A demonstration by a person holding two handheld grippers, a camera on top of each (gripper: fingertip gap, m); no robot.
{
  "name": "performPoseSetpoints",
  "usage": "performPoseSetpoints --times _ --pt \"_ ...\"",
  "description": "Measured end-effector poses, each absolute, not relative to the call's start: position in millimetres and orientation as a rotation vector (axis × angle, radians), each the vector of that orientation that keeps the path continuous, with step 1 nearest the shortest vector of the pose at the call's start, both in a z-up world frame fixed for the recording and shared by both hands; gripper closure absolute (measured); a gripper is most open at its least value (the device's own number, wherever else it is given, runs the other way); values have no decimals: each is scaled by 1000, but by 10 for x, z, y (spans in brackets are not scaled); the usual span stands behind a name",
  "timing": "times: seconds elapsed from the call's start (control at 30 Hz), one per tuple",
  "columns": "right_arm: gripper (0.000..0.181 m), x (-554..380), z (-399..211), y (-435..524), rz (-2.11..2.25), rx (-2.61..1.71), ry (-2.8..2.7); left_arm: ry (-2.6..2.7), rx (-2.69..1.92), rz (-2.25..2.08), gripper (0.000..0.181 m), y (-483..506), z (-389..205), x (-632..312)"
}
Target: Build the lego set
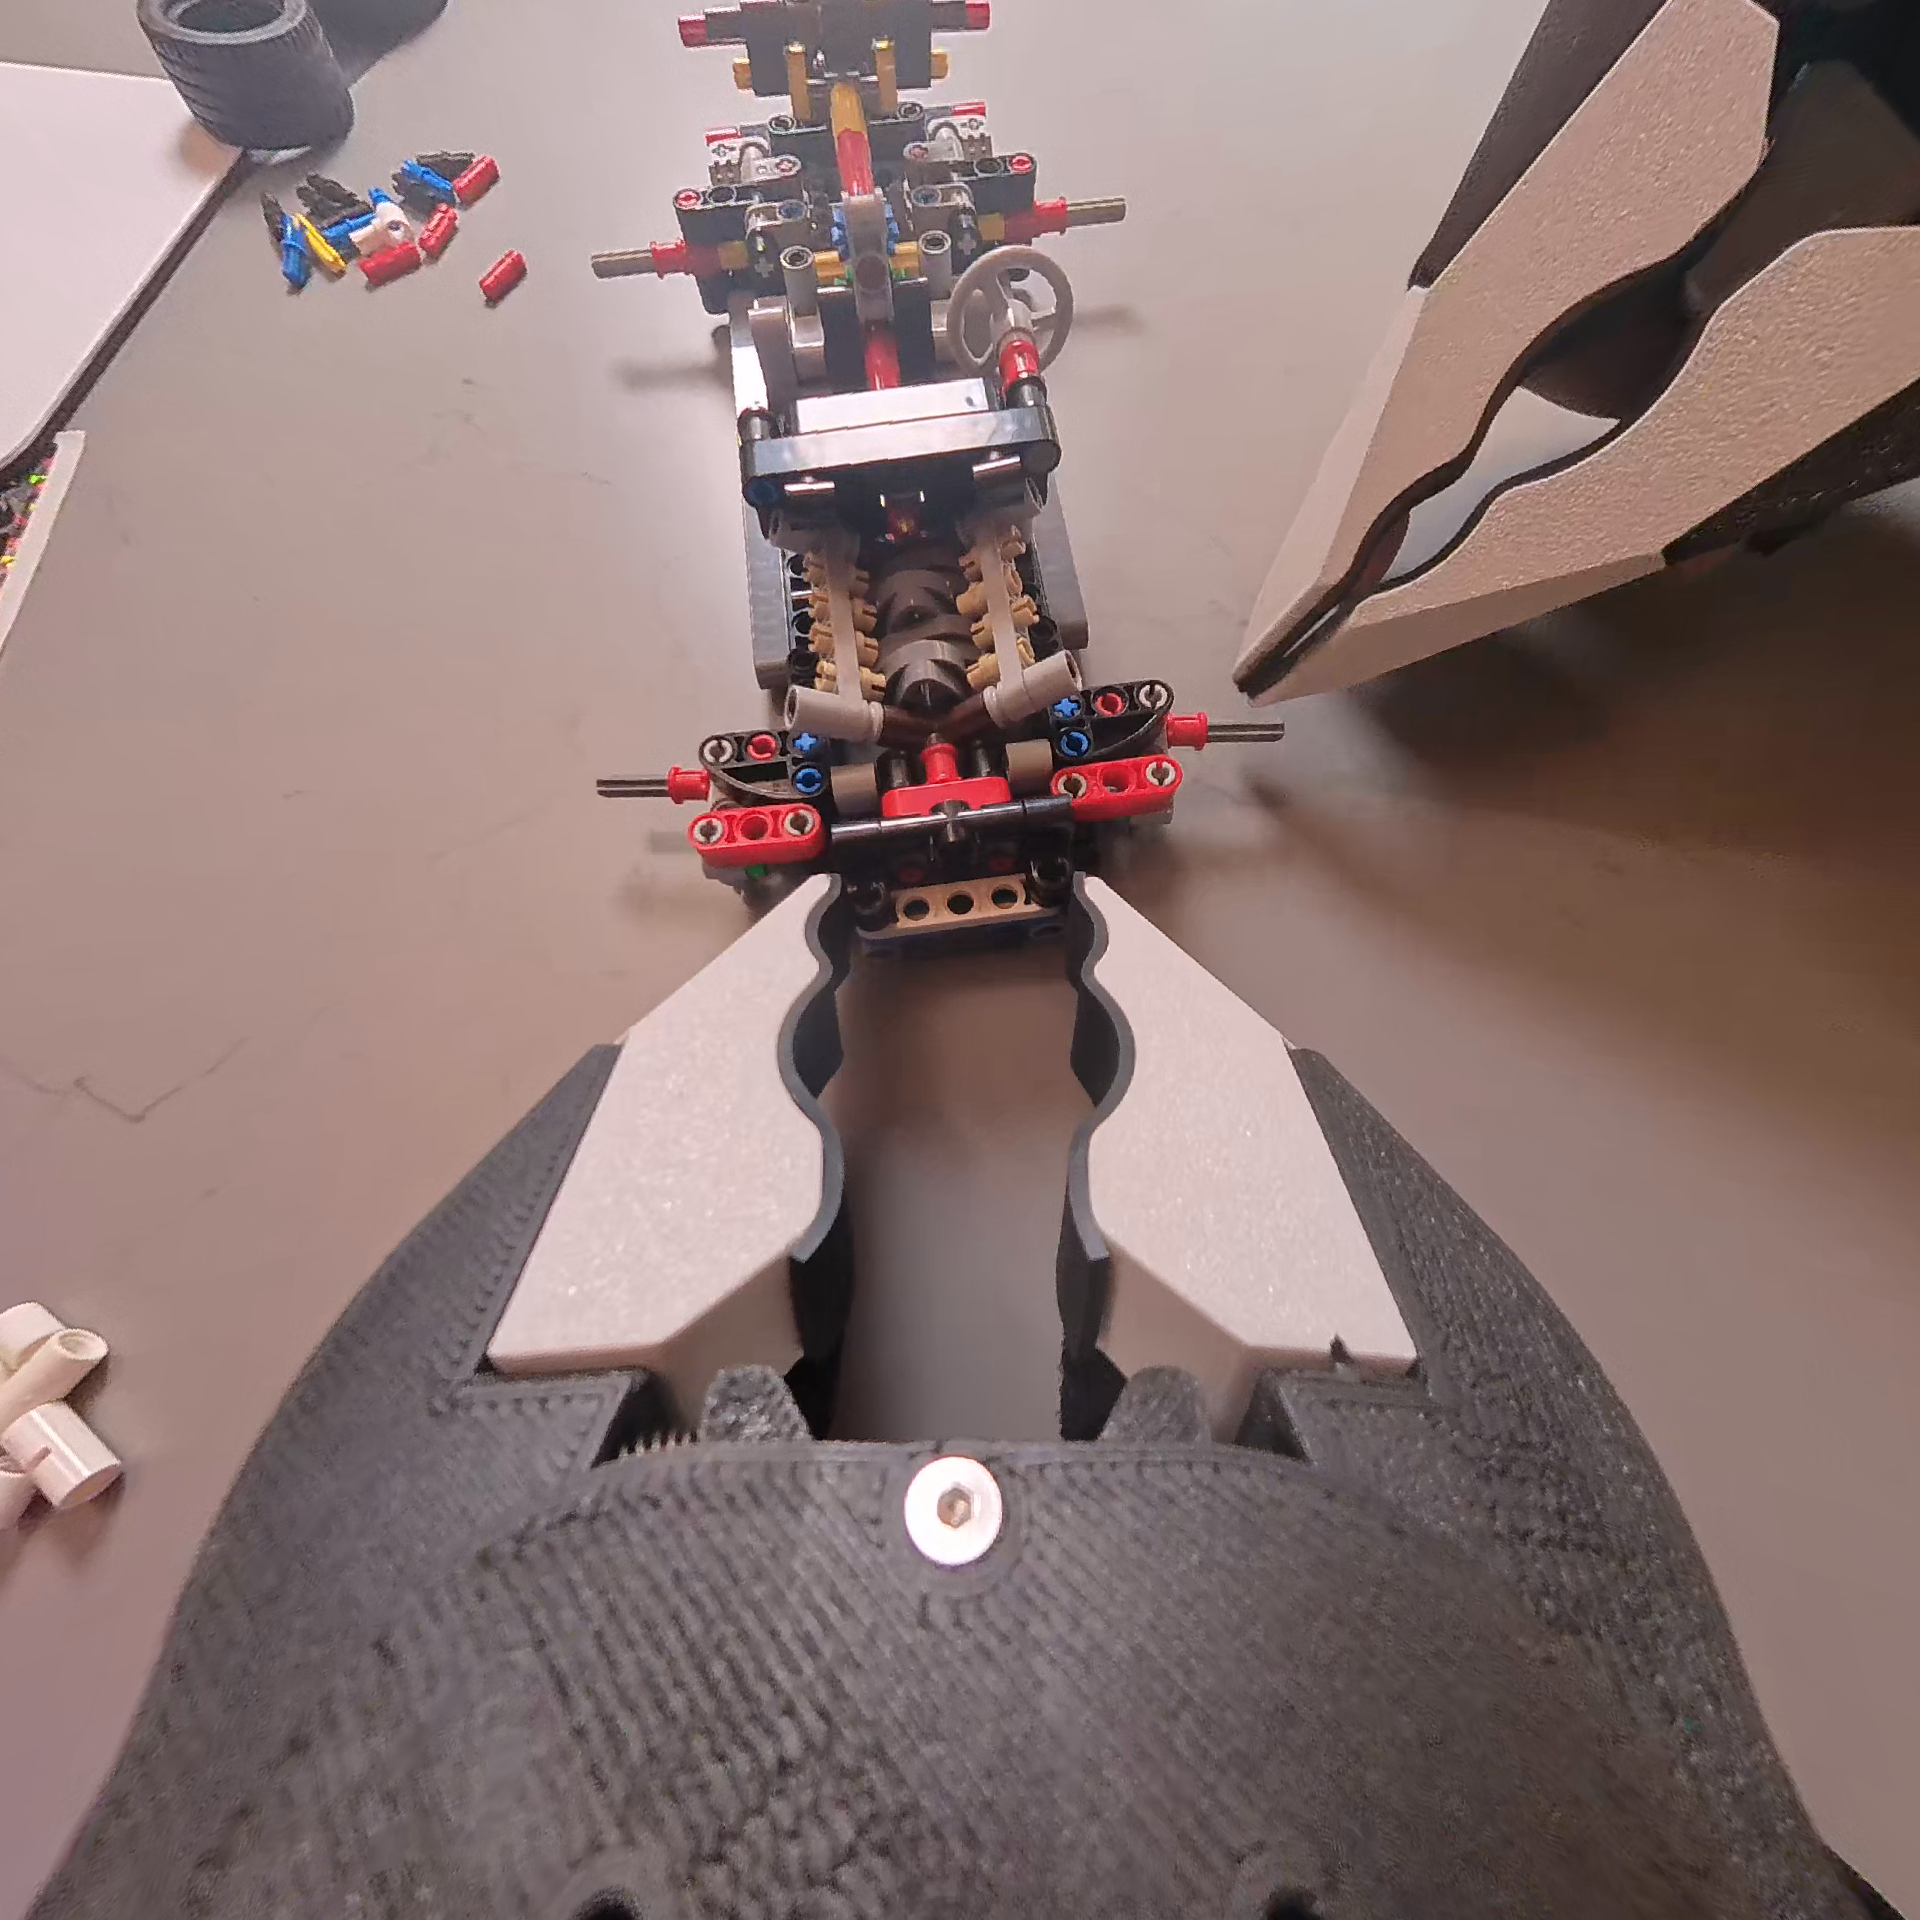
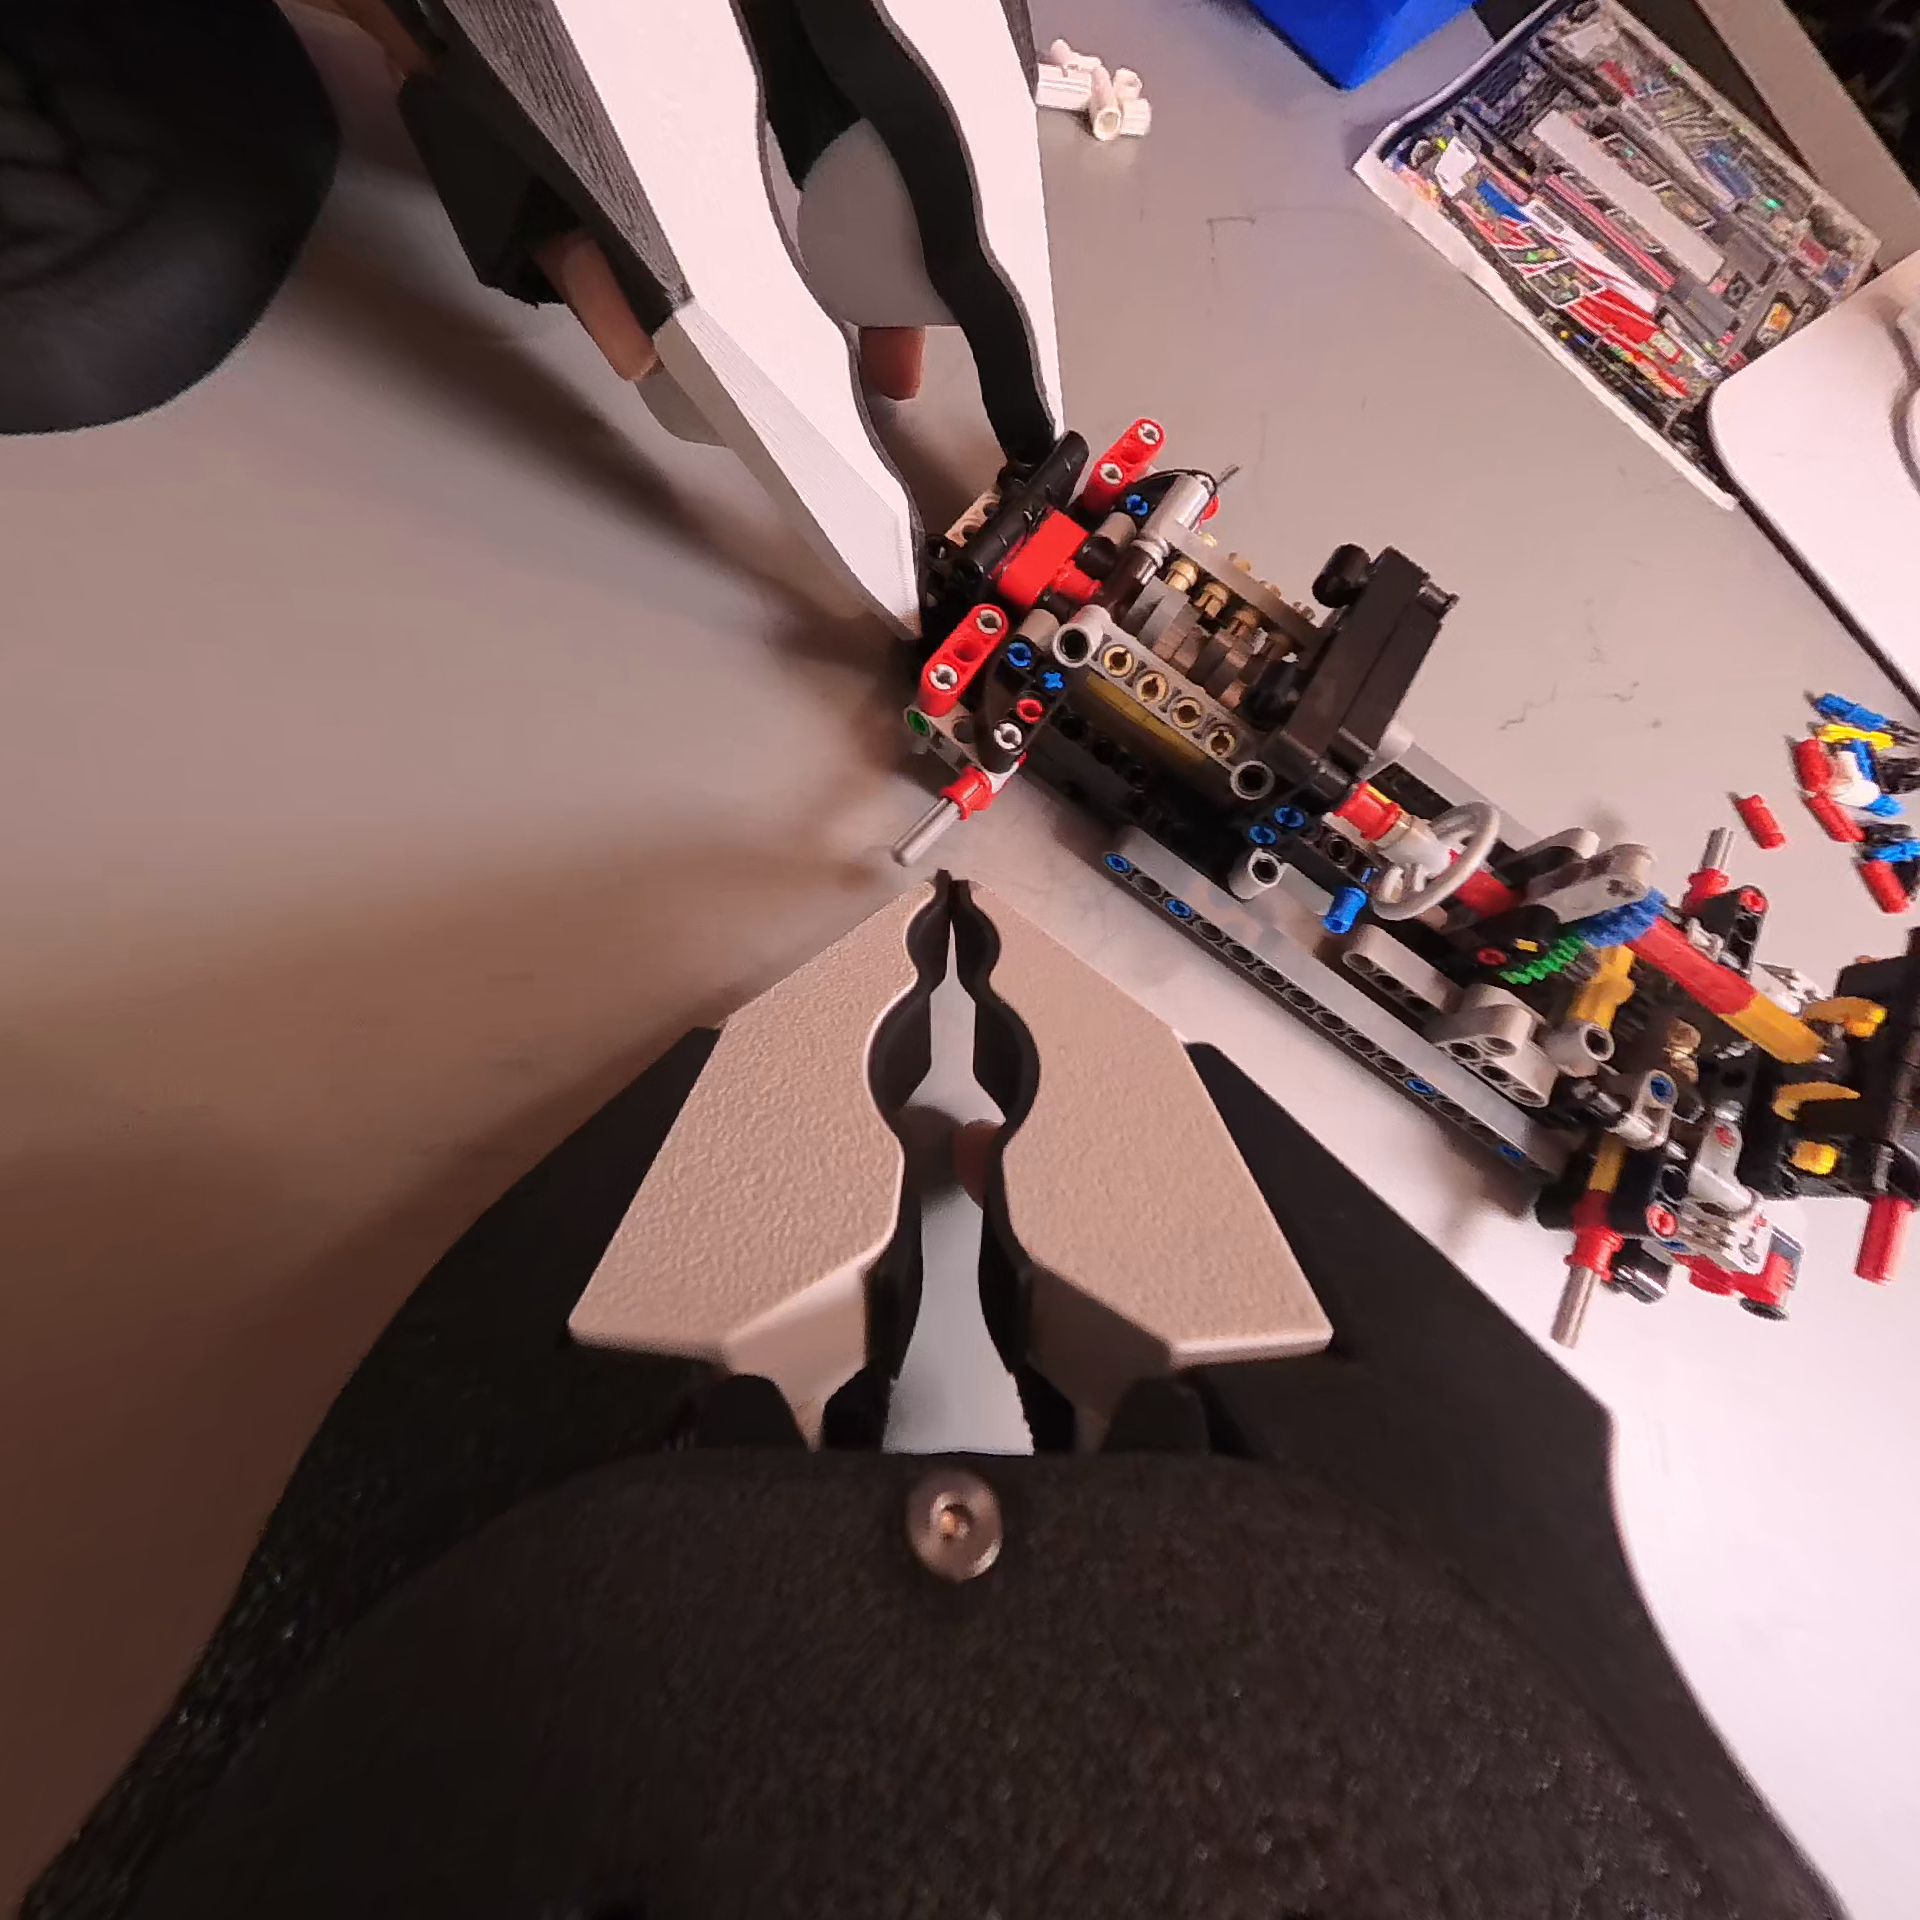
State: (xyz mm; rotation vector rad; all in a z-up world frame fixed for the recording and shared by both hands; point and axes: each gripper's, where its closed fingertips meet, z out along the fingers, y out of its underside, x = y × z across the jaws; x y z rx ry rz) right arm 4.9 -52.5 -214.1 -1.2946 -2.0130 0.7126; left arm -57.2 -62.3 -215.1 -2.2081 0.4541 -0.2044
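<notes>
A long lego car chassis (image 1: 914, 582) lies on the brown table, stretching away from me, with a grey steering wheel (image 1: 1013, 301) and an engine block in its middle. My left gripper (image 1: 956, 899) is closed on the chassis's near end, one finger on each side of the black block with the tan beam. The right wrist view shows the chassis (image 2: 1299, 831) running diagonally, with the left gripper (image 2: 971, 514) clasping its end. My right gripper (image 2: 951, 899) is shut, with nothing visible at its tips. It hovers beside a grey axle at that end. It also shows in the left wrist view (image 1: 1262, 675).
A black tyre (image 1: 249, 62) and a heap of loose red, blue and black pins (image 1: 384, 218) lie far left. White connectors (image 1: 47, 1403) lie near left. An instruction booklet (image 2: 1621, 208), a blue box (image 2: 1351, 31) and a white board (image 2: 1829, 468) are beyond the chassis. Left tips to right tips: about 7 cm.
</notes>
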Motion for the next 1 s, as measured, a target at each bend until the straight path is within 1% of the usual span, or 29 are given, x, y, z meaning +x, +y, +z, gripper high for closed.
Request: performPoseSetpoints --times 0.1,0.2,0.23,0.33,0.43,0.57,1.0 --pt "179 52 -2120 -559 726 -1290 -2015 454 -2208 -205 141 -623 -2151 -572" --pt "163 66 -2162 -592 739 -1319 -2040 454 -2208 -206 141 -623 -2152 -571" --pt "160 54 -2158 -599 748 -1327 -2031 454 -2207 -205 141 -622 -2152 -571" --pt "162 20 -2155 -596 739 -1328 -2009 454 -2207 -206 141 -622 -2153 -571" --pt "171 14 -2146 -590 740 -1322 -1998 453 -2207 -207 142 -622 -2152 -570" --pt "177 28 -2147 -600 740 -1309 -2008 451 -2207 -209 141 -621 -2153 -570" --pt "178 46 -2150 -572 737 -1311 -2010 456 -2204 -208 141 -624 -2151 -572"
